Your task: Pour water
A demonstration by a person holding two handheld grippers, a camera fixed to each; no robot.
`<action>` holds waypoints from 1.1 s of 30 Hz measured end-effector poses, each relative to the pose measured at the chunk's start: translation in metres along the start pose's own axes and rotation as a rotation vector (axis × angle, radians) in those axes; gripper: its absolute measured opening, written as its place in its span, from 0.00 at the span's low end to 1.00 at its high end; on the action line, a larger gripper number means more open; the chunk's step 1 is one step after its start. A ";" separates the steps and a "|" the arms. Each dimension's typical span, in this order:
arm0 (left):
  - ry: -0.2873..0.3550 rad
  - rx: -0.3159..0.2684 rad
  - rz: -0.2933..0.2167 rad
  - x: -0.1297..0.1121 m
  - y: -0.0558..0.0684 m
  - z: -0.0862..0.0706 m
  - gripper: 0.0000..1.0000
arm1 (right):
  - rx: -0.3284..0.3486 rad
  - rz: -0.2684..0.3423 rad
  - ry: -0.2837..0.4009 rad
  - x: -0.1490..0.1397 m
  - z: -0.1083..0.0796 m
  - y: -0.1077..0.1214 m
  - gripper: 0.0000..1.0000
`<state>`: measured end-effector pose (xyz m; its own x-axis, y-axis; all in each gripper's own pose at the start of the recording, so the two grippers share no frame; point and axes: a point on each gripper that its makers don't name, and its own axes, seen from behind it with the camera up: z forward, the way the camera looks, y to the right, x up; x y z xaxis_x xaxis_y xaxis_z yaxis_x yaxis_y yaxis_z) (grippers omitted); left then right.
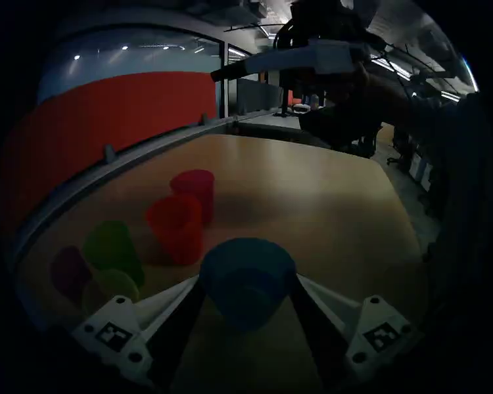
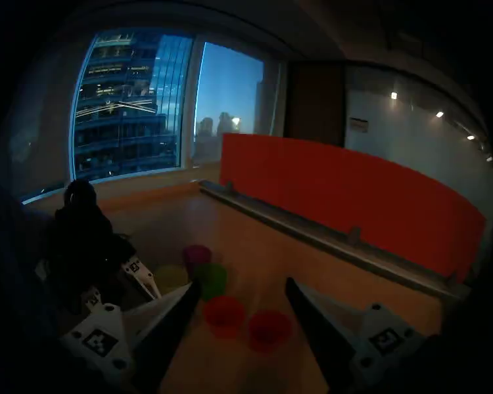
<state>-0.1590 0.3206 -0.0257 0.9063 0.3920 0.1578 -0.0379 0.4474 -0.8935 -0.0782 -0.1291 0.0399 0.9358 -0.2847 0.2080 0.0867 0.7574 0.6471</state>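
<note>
A blue cup (image 1: 248, 284) sits upright between the fingers of my left gripper (image 1: 246, 282), which is shut on its sides just above the wooden table (image 1: 312, 197). Beyond it stand two red cups (image 1: 177, 226) (image 1: 195, 187). My right gripper (image 2: 241, 284) hangs open over the table with nothing between its fingers; the two red cups (image 2: 223, 314) (image 2: 268, 328) lie below and ahead of it. In the left gripper view, the right gripper (image 1: 223, 72) is high up at the far side, held by a person's hand.
A green cup (image 1: 112, 248), a yellow-green cup (image 1: 115, 289) and a purple cup (image 1: 69, 269) cluster at the left. A red partition (image 2: 352, 190) on a metal rail runs along the table's edge. Windows lie beyond. The room is dim.
</note>
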 end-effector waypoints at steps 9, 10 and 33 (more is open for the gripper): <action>0.082 0.009 -0.041 0.032 -0.005 -0.024 0.86 | 0.000 -0.011 0.007 0.005 0.000 -0.003 0.97; 0.089 0.013 -0.040 0.035 -0.007 -0.027 0.86 | 0.000 -0.012 0.008 0.006 -0.001 -0.003 0.97; 0.240 0.147 -0.014 0.090 -0.043 -0.100 0.85 | 0.005 -0.029 0.008 0.012 0.005 -0.005 0.97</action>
<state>-0.0338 0.2567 -0.0153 0.9802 0.1912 0.0505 -0.0691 0.5700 -0.8187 -0.0693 -0.1395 0.0424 0.9356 -0.3019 0.1829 0.1123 0.7459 0.6565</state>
